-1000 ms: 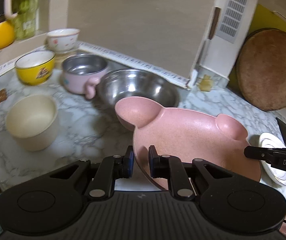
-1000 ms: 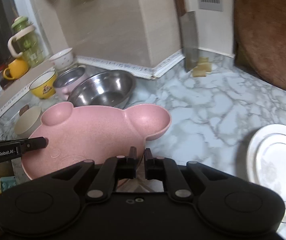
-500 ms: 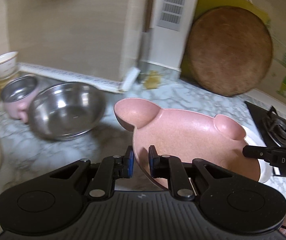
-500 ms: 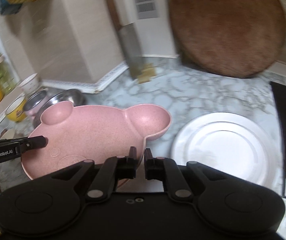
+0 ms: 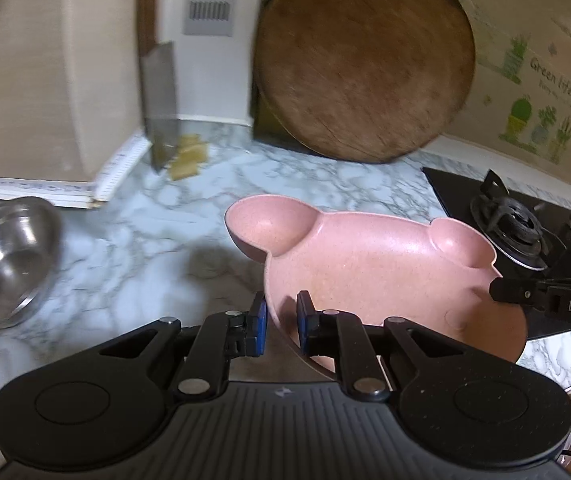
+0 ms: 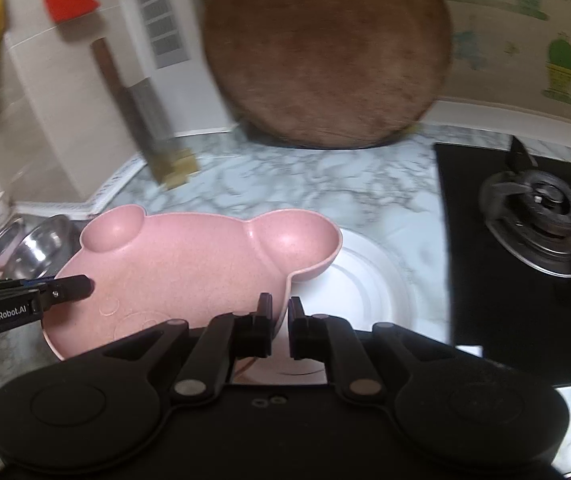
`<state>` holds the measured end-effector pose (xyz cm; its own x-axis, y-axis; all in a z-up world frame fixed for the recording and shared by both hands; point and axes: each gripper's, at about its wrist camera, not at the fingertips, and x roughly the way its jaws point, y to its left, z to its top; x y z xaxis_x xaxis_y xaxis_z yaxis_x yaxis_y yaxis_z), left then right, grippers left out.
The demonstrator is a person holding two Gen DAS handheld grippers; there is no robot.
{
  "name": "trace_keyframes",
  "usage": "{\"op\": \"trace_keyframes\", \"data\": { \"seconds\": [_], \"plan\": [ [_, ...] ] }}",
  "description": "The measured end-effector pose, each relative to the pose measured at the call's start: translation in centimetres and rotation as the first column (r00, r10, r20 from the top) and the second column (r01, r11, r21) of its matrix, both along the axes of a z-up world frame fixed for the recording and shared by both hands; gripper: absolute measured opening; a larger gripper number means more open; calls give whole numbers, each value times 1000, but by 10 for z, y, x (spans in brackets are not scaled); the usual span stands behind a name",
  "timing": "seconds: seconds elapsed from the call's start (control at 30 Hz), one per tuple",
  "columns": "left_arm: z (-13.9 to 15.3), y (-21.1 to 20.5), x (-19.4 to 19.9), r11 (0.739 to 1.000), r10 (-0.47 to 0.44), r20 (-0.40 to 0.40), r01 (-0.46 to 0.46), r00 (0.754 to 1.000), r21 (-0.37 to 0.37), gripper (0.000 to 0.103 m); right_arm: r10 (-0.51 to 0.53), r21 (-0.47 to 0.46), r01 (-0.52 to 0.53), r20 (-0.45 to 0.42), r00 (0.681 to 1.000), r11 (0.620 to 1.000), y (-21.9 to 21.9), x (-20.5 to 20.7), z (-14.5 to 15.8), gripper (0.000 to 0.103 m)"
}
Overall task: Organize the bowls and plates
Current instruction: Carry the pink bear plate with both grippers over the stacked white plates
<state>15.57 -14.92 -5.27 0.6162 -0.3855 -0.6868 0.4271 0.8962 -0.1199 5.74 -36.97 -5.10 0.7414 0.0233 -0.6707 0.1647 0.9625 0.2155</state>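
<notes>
Gripping empty pink plate (image 6: pixel 173 268) by opposite rims, left gripper (image 5: pixel 279 324) and right gripper (image 6: pixel 279 322) nearly closed; now hovering over white plate (image 6: pixel 365 284), formerly farther right.

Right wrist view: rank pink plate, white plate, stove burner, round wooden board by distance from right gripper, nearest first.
From the right gripper:
1. Pink plate, in its jaws, left.
2. White plate, just beyond, underneath.
3. Stove burner, right.
4. Round wooden board, against back wall.
</notes>
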Motion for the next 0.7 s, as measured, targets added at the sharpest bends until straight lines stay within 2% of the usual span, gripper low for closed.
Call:
{"op": "trace_keyframes", "data": {
  "seconds": [0.4, 0.7],
  "plan": [
    [-21, -59, 19, 996, -82, -12, 83, 997, 35, 14, -78, 26, 79, -27, 997, 997, -57, 5, -20, 9],
    [-35, -74, 31, 995, -91, -35, 93, 995, 46, 14, -83, 22, 84, -37, 996, 996, -73, 16, -33, 8]
  ]
}}
